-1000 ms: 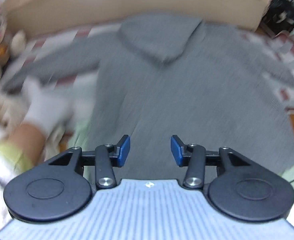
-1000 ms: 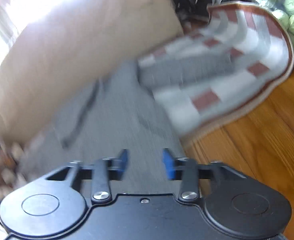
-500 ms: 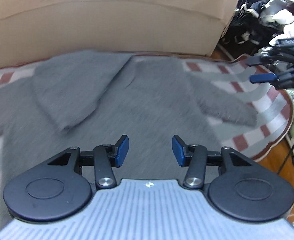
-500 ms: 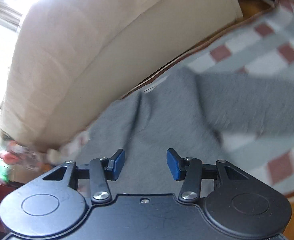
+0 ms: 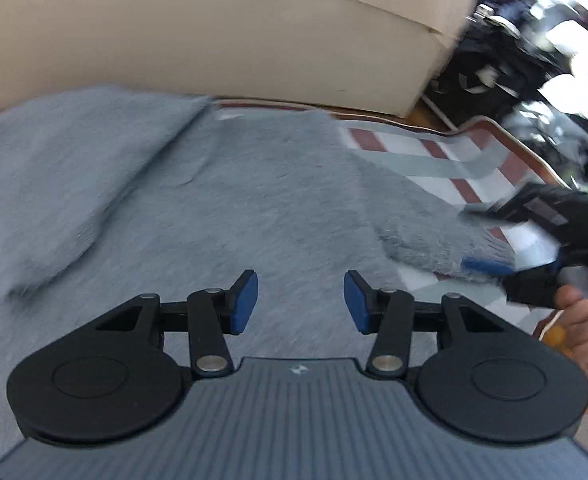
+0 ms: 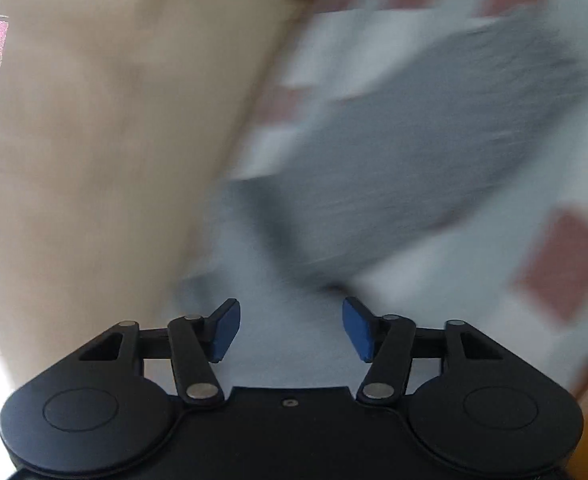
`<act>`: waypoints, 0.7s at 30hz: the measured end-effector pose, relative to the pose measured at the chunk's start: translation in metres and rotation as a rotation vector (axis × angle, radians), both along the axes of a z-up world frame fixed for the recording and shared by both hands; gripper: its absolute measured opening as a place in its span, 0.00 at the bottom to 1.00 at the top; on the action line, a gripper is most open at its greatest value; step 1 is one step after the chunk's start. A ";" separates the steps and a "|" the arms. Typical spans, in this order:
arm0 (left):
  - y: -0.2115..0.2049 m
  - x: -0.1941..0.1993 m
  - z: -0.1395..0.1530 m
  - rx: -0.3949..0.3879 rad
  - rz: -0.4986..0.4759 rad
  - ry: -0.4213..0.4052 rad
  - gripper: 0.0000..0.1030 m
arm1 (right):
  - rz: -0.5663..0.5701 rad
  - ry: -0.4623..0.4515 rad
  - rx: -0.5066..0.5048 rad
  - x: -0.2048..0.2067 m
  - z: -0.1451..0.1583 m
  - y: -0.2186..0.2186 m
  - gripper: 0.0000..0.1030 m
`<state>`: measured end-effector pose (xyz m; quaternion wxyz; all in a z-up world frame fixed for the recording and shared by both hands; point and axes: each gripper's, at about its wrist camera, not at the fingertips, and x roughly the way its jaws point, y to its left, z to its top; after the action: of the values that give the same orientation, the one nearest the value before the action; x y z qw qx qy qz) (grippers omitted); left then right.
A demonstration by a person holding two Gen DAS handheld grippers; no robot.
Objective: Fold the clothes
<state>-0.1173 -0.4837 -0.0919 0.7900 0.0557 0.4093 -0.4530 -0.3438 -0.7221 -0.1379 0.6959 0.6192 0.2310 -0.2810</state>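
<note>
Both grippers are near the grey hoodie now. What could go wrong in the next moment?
1. The right gripper, jaws opening with nothing between them, is beside the sleeve cuff; it might pinch the checked rug along with the cuff.
2. The left gripper is open over the hoodie body; gripping mid-panel would likely bunch the fabric rather than fold it.
</note>
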 end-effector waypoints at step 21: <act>-0.145 -0.009 -0.069 0.000 -0.270 -0.034 0.15 | -0.283 0.253 -0.116 0.010 -0.062 -0.056 0.69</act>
<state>-0.1265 -0.6282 -0.1607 0.7288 0.1180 0.3848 -0.5539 -0.3339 -0.7781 -0.1998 0.6493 0.5641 0.2110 -0.4645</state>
